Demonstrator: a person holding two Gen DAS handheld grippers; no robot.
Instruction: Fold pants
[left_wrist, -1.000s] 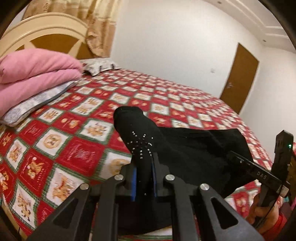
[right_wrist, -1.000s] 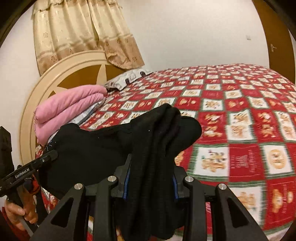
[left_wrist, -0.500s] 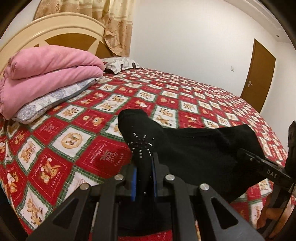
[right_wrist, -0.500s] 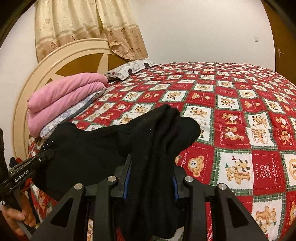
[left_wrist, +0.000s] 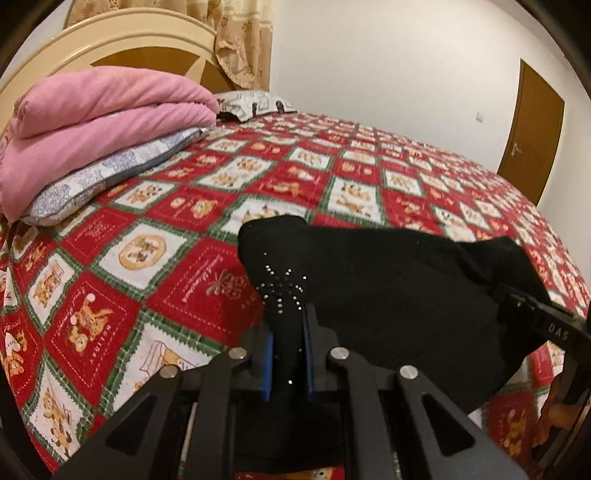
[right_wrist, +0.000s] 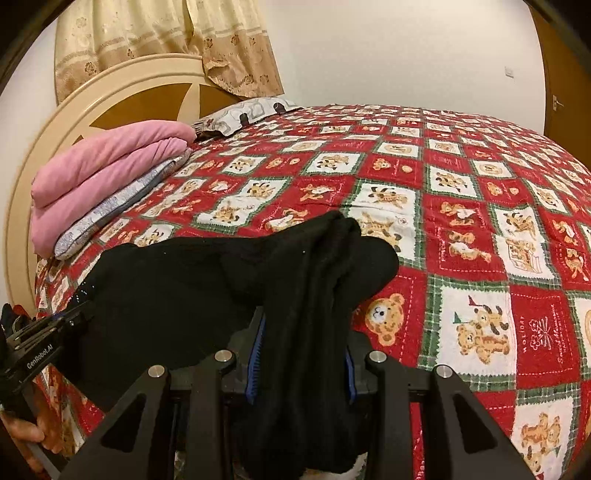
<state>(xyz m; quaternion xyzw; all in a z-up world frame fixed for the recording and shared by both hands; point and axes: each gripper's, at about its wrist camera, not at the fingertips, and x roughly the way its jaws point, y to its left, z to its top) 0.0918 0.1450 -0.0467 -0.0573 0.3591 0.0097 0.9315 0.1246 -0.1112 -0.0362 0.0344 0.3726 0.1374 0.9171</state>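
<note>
Black pants (left_wrist: 399, 295) hang stretched between my two grippers above the bed's near edge. My left gripper (left_wrist: 287, 332) is shut on a thin corner of the cloth that bears a small pattern of shiny studs (left_wrist: 282, 291). My right gripper (right_wrist: 303, 339) is shut on a thick bunched fold of the same pants (right_wrist: 314, 277), which drapes over its fingers. The other gripper shows at each view's side edge: the right one (left_wrist: 543, 325) in the left wrist view, the left one (right_wrist: 40, 343) in the right wrist view, held by a hand (right_wrist: 26, 432).
The bed carries a red, green and white bear-pattern quilt (right_wrist: 461, 229). A folded pink blanket (left_wrist: 92, 125) on a grey-patterned pillow (left_wrist: 110, 173) lies at the head end, by a cream headboard (right_wrist: 122, 99). Another pillow (right_wrist: 251, 110), a curtain and a brown door (left_wrist: 532, 125) stand behind.
Both grippers have come down toward the bed with the pants still stretched between them; the quilt now fills more of each view. Neither grip has changed.
</note>
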